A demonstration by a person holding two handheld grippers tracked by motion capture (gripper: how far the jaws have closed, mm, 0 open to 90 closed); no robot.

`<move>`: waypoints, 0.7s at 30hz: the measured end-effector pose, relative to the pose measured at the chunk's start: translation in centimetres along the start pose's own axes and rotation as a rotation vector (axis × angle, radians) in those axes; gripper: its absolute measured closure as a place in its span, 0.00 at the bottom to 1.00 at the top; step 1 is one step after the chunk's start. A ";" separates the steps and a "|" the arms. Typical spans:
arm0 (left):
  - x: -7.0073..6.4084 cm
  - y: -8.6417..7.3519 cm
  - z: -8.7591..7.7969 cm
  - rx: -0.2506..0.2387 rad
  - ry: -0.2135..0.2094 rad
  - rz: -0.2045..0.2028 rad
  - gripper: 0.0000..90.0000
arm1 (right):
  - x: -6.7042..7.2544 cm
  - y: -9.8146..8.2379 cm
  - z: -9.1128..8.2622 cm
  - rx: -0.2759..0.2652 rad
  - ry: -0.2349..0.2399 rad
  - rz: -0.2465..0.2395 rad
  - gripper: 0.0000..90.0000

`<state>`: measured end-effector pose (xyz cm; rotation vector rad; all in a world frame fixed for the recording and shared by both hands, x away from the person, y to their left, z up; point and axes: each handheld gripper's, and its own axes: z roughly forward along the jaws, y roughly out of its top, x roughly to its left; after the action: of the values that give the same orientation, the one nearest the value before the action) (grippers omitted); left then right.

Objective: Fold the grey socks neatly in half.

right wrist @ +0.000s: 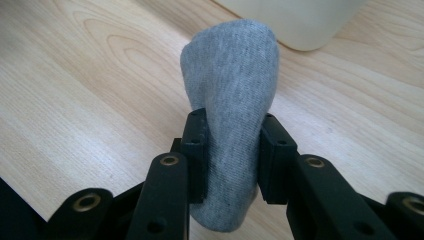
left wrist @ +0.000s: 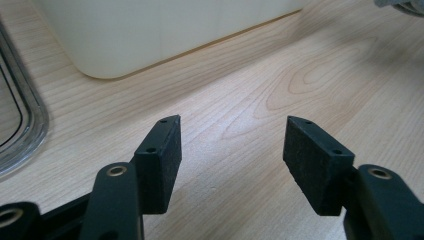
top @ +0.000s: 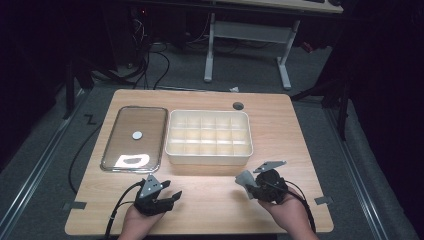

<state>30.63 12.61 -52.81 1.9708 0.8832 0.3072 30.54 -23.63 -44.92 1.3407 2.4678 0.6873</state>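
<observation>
Your right gripper (right wrist: 227,137) is clamped on a rolled grey sock (right wrist: 231,85), its pads pressing the fabric from both sides, with most of the roll sticking out beyond them. In the high view your right gripper (top: 248,184) holds the sock (top: 245,178) just above the wooden table (top: 210,200), near its front edge and right of centre, close to the near wall of the white compartment box (top: 209,159). Your left gripper (left wrist: 232,145) has its jaws spread wide apart with only bare tabletop between them. It sits near the front left, just beyond which lies the clear lid (top: 134,137), left of the box.
</observation>
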 end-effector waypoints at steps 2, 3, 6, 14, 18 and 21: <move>0.0 0.0 0.1 -0.001 -0.002 -0.002 0.46 | -0.3 0.0 -0.2 -0.001 -0.002 0.003 0.78; 0.0 0.0 0.1 0.000 -0.004 -0.001 0.46 | -0.4 0.1 -0.4 -0.002 -0.004 -0.001 0.78; -0.1 -0.1 0.2 0.002 -0.006 0.003 0.46 | -0.7 0.3 -0.7 -0.004 -0.003 0.005 0.78; -0.2 -0.1 0.0 -0.004 -0.008 0.005 0.46 | -1.4 1.2 -1.5 0.000 0.001 0.013 0.78; -0.3 -0.1 -0.1 -0.010 -0.017 0.000 0.46 | -1.7 1.8 -1.6 0.004 0.003 0.024 0.78; -0.5 -0.1 -0.2 -0.013 -0.022 0.005 0.46 | -1.9 2.4 -1.8 0.004 0.003 0.029 0.78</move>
<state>30.11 12.44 -52.66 1.9608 0.8608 0.2930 32.54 -24.61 -42.15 1.3802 2.4578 0.6926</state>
